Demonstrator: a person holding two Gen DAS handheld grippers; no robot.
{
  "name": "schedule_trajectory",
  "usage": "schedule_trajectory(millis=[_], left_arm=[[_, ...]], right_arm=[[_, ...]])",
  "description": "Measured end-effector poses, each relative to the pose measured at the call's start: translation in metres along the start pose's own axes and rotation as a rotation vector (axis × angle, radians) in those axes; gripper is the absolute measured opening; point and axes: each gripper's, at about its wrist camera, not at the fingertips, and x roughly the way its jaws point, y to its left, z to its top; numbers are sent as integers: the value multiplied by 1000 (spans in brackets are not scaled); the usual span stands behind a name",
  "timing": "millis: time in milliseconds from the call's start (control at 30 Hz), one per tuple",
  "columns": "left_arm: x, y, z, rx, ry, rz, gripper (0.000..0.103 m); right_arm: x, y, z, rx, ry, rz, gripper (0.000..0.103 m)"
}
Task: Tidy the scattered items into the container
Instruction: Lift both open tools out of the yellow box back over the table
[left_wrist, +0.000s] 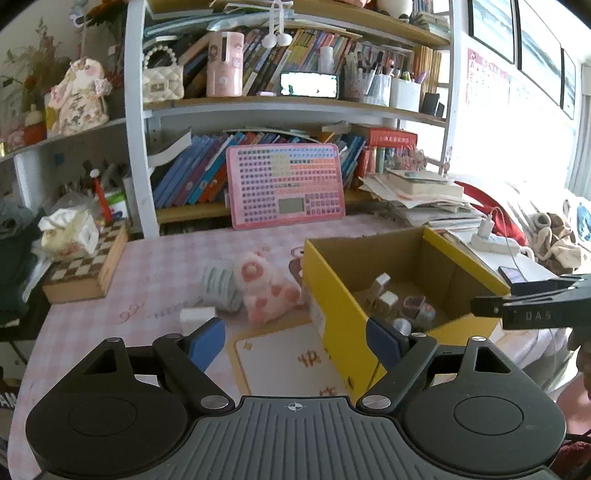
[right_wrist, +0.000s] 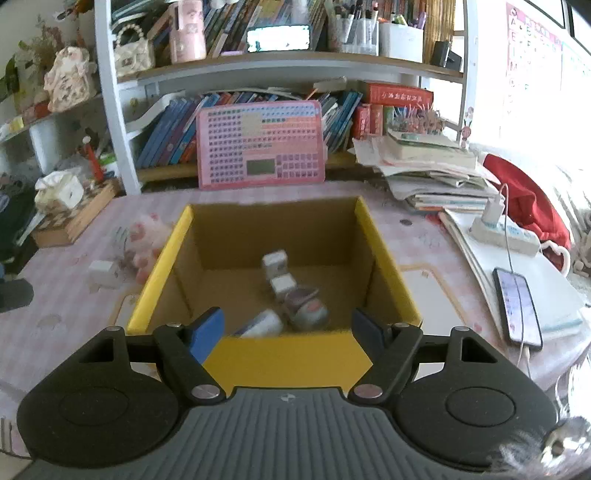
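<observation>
Both wrist views look down, close, sharing the yellow box (left_wrist: 343, 295) (right_wrist: 288, 356).

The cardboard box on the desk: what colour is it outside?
Yellow outside, plain brown inside. The cardboard box shows best in the right wrist view.

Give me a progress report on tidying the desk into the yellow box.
Done: several small items already lie in the yellow box. In hand: nothing; the left gripper and right gripper are both open and empty. Left: the pink plush, striped roll and white block beside the box.
</observation>
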Motion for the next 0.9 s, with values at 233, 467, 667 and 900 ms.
schedule_trajectory(millis=[233, 467, 667, 900], left_arm=[[-14, 13, -25, -4, 29, -6, 86], [-22, 24, -46, -9, 80, -32, 86], [-25, 35, -60, -5, 127, -48, 86], [-25, 42, -76, -5, 199, -91, 86]], right_arm=[[-13, 28, -26, -2, 25, -7, 75], [-20, 61, -49, -25, 62, 2, 76], [-20, 95, -67, -70, 110, 41, 77], [-21, 139, -76, -206, 125, 109, 74]])
